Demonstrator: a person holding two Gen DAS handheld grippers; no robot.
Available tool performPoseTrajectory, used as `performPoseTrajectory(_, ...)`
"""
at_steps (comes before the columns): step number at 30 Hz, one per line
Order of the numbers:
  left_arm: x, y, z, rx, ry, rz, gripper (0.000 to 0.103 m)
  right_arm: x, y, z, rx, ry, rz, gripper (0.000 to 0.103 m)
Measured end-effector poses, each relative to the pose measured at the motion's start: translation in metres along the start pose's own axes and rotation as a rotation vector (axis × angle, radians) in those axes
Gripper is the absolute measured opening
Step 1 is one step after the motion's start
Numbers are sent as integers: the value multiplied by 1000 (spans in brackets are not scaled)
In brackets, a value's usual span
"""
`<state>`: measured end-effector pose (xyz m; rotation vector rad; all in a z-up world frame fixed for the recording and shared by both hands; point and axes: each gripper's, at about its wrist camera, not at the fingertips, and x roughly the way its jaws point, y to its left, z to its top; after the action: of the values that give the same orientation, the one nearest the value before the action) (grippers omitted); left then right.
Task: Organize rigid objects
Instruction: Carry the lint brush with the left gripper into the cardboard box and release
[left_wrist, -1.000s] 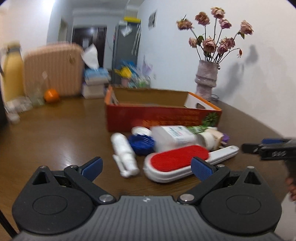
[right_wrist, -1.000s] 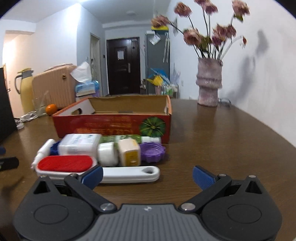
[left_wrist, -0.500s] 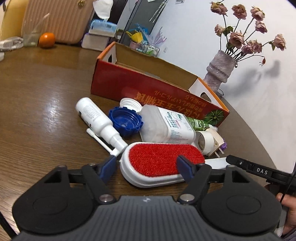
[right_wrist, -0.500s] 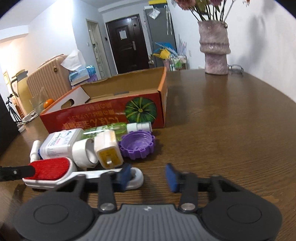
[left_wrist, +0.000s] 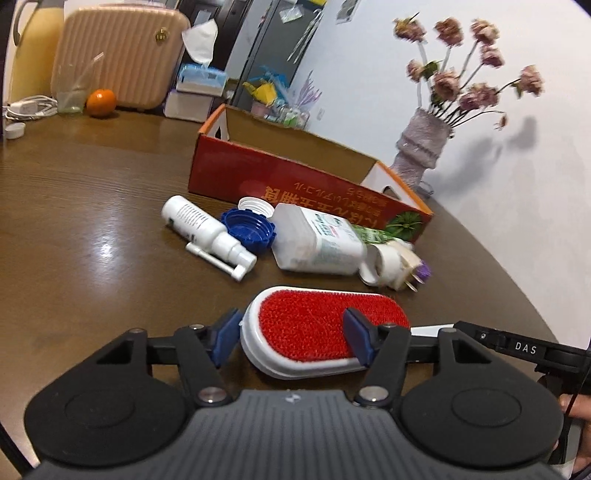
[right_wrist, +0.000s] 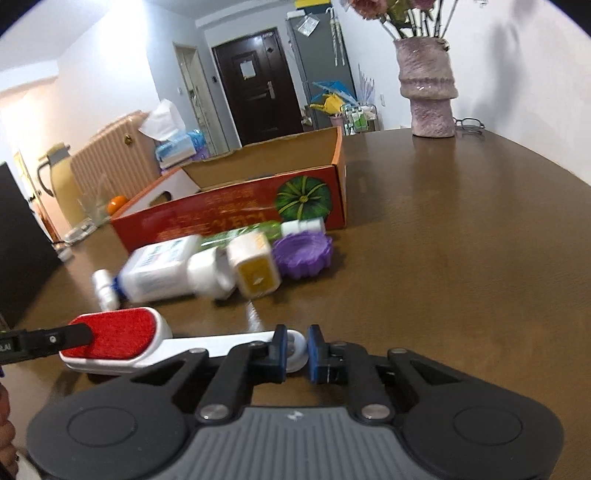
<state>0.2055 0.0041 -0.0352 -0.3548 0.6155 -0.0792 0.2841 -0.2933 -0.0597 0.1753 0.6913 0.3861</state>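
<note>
A white lint brush with a red pad (left_wrist: 325, 328) is held at both ends, seemingly just above the brown table. My left gripper (left_wrist: 291, 339) is shut across its red head. My right gripper (right_wrist: 295, 350) is shut on the ring end of its white handle (right_wrist: 221, 341). Beyond it lie a white spray bottle (left_wrist: 199, 225), a blue cap (left_wrist: 249, 230), a white jar (left_wrist: 317, 243), a yellow-faced plug (right_wrist: 255, 271) and a purple cap (right_wrist: 303, 254). An open red cardboard box (left_wrist: 295, 184) stands behind them.
A vase of dried roses (left_wrist: 421, 147) stands at the far right, glasses (right_wrist: 469, 123) beside it. An orange (left_wrist: 101, 103), a pink suitcase (left_wrist: 118, 55), a tissue box (left_wrist: 199, 79) and a yellow jug (right_wrist: 61, 181) line the far left.
Both grippers closed in on the lint brush: the left on its red head, the right on its handle end. The brush now sits nearer me, apart from the other items.
</note>
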Motion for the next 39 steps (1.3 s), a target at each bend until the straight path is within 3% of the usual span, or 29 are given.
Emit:
performPoseTrajectory(4,-38,-3,-16,60,-81,-23,61,-36,13,-29,56,-69,-5,12)
performPoseTrajectory(9,-66,-3,-11,68,-169,-52,56,-69,30,-45,78,-159,-2,12)
performPoseTrajectory(14,-63,0,13,48,-211,-74,55,-76,37,-30,76,-217,-5,12)
performPoseTrajectory(18,-40,-2,57,44,-251,-61,52,-59,38,1,61,-241,-4,12)
performPoseTrajectory(23,18,1,130,28,-256,-40,49,-9,26,67,107,-243,33,12)
performPoseTrajectory(30,138,20,231,-22,-144,-4,49,97,9,180,107,-152,26,12)
performPoseTrajectory(34,200,36,258,-23,-69,8,50,166,1,227,112,-66,-11,12)
performPoseTrajectory(39,250,45,270,22,14,66,50,229,-8,252,99,30,-42,12)
